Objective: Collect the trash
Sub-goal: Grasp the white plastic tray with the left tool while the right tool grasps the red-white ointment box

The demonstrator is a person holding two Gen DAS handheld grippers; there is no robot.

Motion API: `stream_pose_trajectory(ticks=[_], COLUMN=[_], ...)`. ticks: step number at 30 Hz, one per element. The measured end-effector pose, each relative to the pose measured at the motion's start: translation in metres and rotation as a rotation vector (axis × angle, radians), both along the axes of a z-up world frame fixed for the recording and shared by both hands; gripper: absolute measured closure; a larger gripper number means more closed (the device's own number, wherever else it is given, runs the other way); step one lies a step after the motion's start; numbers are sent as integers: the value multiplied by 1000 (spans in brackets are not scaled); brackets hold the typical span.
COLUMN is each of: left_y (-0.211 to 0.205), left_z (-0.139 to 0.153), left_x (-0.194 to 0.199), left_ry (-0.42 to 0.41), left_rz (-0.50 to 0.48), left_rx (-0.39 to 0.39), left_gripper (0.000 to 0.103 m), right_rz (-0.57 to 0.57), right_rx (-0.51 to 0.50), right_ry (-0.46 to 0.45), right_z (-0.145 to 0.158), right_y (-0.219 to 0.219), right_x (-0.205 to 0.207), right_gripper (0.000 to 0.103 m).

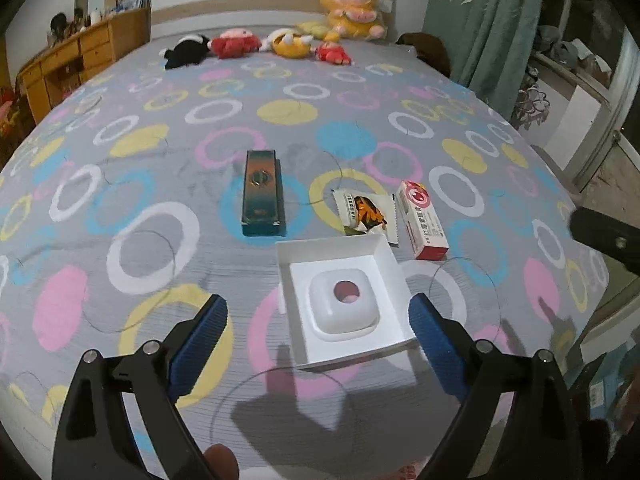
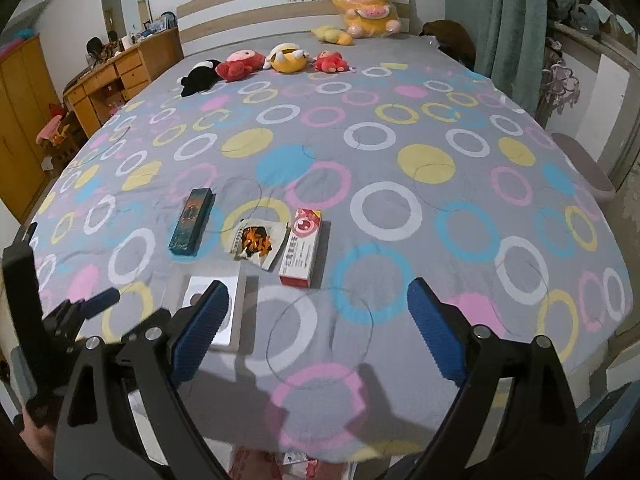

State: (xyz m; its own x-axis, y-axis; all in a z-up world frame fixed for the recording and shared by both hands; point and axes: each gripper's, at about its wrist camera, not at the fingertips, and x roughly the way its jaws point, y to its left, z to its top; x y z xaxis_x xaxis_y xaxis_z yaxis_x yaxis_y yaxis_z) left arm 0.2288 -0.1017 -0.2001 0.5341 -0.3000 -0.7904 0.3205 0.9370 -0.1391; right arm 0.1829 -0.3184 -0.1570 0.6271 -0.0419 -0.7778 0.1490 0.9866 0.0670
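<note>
- Four pieces of trash lie grouped near the foot edge of the bed [image 1: 120, 152], on its grey sheet printed with coloured rings.
- An open white box [image 1: 344, 300] with a moulded insert lies nearest; the left tool [image 1: 318, 330] hovers over it, spread wide, pads apart from its walls, gripping nothing.
- Behind it sits a torn snack wrapper [image 1: 366, 212], with a red-and-white carton [image 1: 424, 220] just beside it on the right.
- A dark long box [image 1: 262, 198] lies to the left, apart from the others.
- The right tool [image 2: 318, 324] hangs released over bare sheet, near the carton.
- Plush toys [image 1: 236, 42] line the headboard end.
</note>
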Motion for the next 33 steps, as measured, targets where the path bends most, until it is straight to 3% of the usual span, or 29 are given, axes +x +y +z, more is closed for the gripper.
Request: stream_pose_trajectory(ticks=[23,33], left_y=[-36,-27], left_z=[-38,-53], left_x=[28,43], left_ry=[55,119], left_rz=[23,46], left_rx=[141,103], left_gripper=[10,10], right_rz=[41,36], right_rx=[10,36], right_ry=[183,276], right_z=[-64,-93], right_y=[-5,-3], right_x=[90,114], right_gripper=[14,15])
